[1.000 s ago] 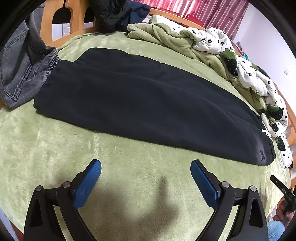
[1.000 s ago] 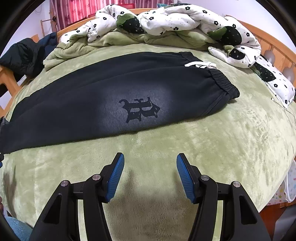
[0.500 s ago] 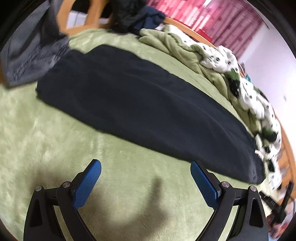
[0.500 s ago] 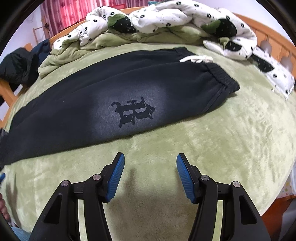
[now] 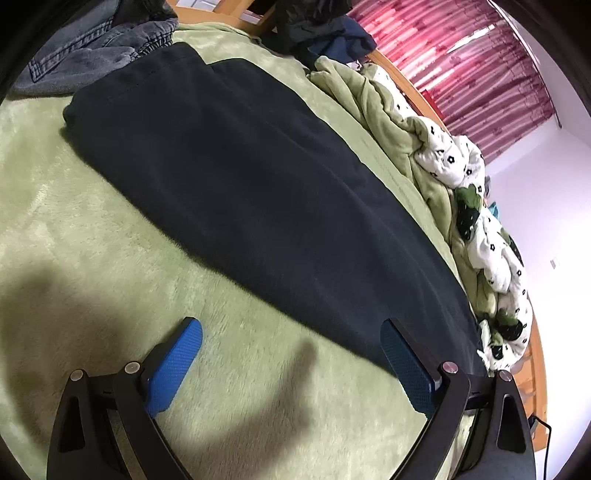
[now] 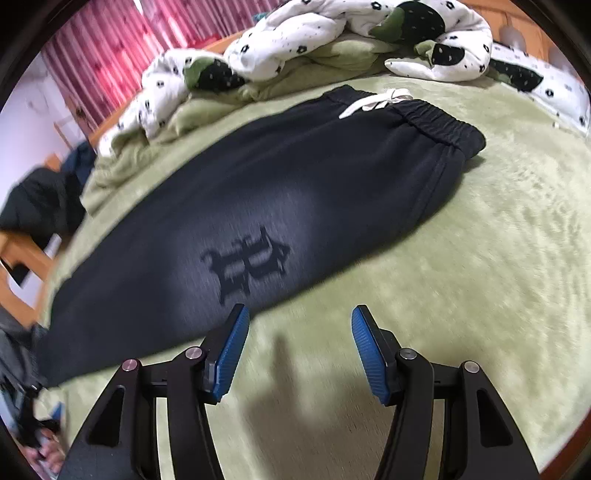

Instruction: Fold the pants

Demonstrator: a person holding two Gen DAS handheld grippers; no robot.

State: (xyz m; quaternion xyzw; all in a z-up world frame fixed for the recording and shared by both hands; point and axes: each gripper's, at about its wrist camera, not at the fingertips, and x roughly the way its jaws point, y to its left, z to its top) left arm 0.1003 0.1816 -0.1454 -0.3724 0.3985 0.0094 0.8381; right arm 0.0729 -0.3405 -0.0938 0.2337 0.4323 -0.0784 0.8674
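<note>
Black sweatpants (image 5: pixel 258 192) lie flat, folded lengthwise, across the green blanket (image 5: pixel 92 266). In the right wrist view they (image 6: pixel 295 192) show a dark printed logo (image 6: pixel 245 264), an elastic waistband (image 6: pixel 439 125) at the right and a white drawstring (image 6: pixel 373 103). My left gripper (image 5: pixel 291 336) is open and empty, low over the blanket just short of the near edge of the legs. My right gripper (image 6: pixel 297 321) is open and empty, just in front of the near edge below the logo.
A grey denim garment (image 5: pixel 92 48) lies by the leg ends. A crumpled green and white flowered quilt (image 6: pixel 332 44) is piled along the far side. Dark clothes (image 5: pixel 314 22) hang on the wooden bed frame (image 6: pixel 22 258). Red curtains (image 5: pixel 480 55) are behind.
Both grippers have moved closer to the near edge of the pants and tilted. The left view now looks more along the legs. Both stay open.
</note>
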